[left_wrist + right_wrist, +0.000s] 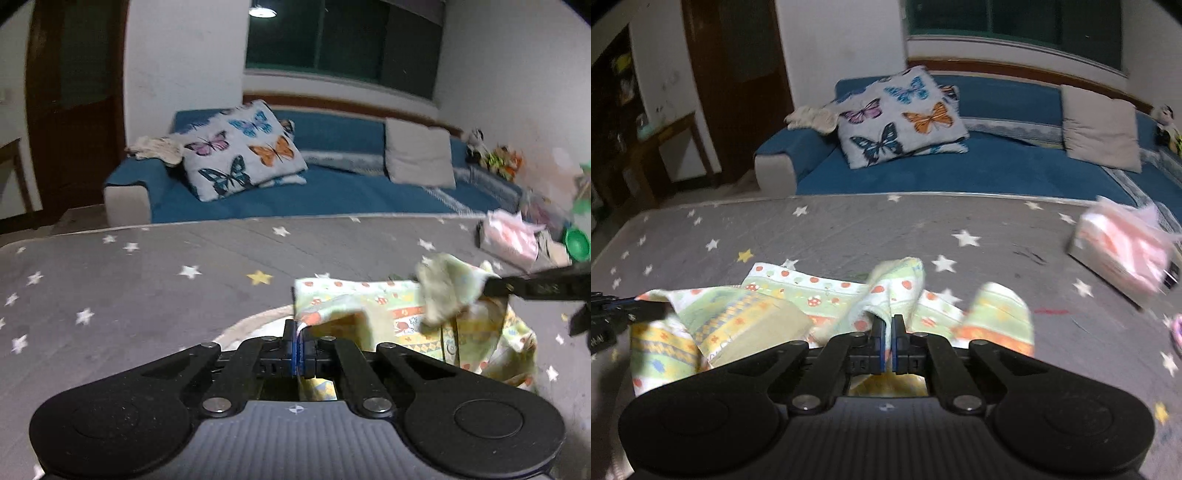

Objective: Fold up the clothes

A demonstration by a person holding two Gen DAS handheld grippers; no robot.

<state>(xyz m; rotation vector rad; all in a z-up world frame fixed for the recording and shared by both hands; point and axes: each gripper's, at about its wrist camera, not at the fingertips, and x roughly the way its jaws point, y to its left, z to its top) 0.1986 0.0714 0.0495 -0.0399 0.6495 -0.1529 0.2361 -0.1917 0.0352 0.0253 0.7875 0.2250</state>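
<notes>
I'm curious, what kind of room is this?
Probably a living room at home: a blue sofa with a butterfly pillow, and a star-patterned table where both grippers hold a patterned garment.

My left gripper (299, 345) and right gripper (889, 338), matte black linkage arms, silver pivot screws, blue pads on the fingers (881, 341), ribbed grey housing, small crosshair mark, round black end discs

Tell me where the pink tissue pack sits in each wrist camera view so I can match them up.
Left wrist view: the pink tissue pack is at the far right edge, on the star-print mat, beyond the patterned garment.
Right wrist view: the pack is again at the right edge, on the mat.
Shared landmark: the butterfly pillow on the blue sofa.
</notes>
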